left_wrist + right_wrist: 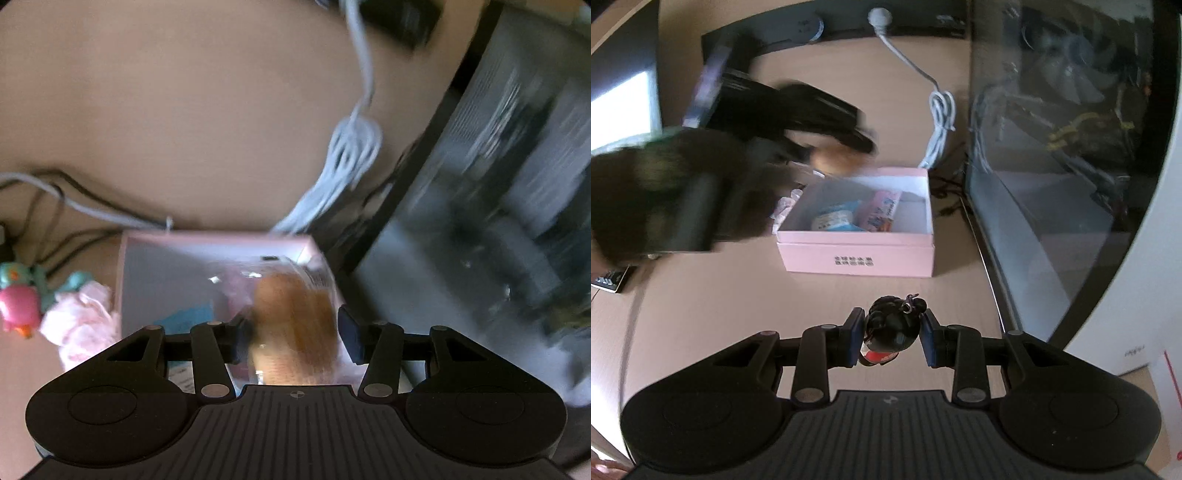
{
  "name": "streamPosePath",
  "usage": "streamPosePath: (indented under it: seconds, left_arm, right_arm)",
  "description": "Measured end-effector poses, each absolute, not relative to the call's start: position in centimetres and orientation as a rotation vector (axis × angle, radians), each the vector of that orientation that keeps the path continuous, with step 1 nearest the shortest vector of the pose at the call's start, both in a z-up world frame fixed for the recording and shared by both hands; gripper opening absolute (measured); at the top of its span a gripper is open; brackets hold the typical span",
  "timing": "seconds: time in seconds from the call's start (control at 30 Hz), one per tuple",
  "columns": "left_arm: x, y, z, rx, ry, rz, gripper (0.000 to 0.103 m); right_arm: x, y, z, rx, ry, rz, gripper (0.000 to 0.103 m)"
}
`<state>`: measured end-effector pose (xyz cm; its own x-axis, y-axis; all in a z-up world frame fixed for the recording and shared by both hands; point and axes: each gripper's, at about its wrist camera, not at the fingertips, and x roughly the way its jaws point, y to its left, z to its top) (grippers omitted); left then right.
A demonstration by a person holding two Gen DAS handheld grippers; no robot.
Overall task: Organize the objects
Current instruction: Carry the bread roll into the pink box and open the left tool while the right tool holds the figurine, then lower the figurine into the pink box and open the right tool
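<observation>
1. While your left gripper (295,332) has its fingers clamped on a golden-brown bread roll in clear plastic wrap (295,325), the roll's long axis runs straight out along the fingers, its far end pointing away from you and hanging over the open pink cardboard box (218,238).
2. Your right gripper (892,341) has its fingers closed on a small doll figure with black hair buns and a red body (888,338); the doll stands roughly upright between the pads, head up, red body low.
3. From the right fingers, the pink box lies straight ahead, apart from the doll, with bare tan wooden worktop (849,295) between them. Its printed front wall faces you and its long axis runs across your view.
4. Your left hand is the nearer one: in the right wrist view it is a blur at the box's far left corner, so I judge the roll goes in first.
5. Inside the box sit a pale blue-and-white packet (833,221) and a pink printed packet (882,212); the near left floor looks free.
6. Beyond the box, a coiled white cable (940,122) lies near a glass-sided computer case (1071,147) on the right.
</observation>
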<state>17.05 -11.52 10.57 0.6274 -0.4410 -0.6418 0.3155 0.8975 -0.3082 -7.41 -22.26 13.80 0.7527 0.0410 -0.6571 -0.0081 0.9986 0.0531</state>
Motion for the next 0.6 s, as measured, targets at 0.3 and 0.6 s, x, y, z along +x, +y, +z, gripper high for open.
streamPosePath:
  seconds: [0.3, 0.6]
  left_arm:
    - [16.4, -10.7, 8.7, -0.255, 0.83, -0.387, 0.053]
    - [6.5, 1.9, 11.0, -0.367, 0.787, -0.337, 0.053]
  right_arm:
    - [-6.5, -23.2, 12.8, 0.039, 0.727, 0.03, 0.031]
    - [1.2, -21.0, 18.0, -0.009, 0.561, 0.113, 0.031]
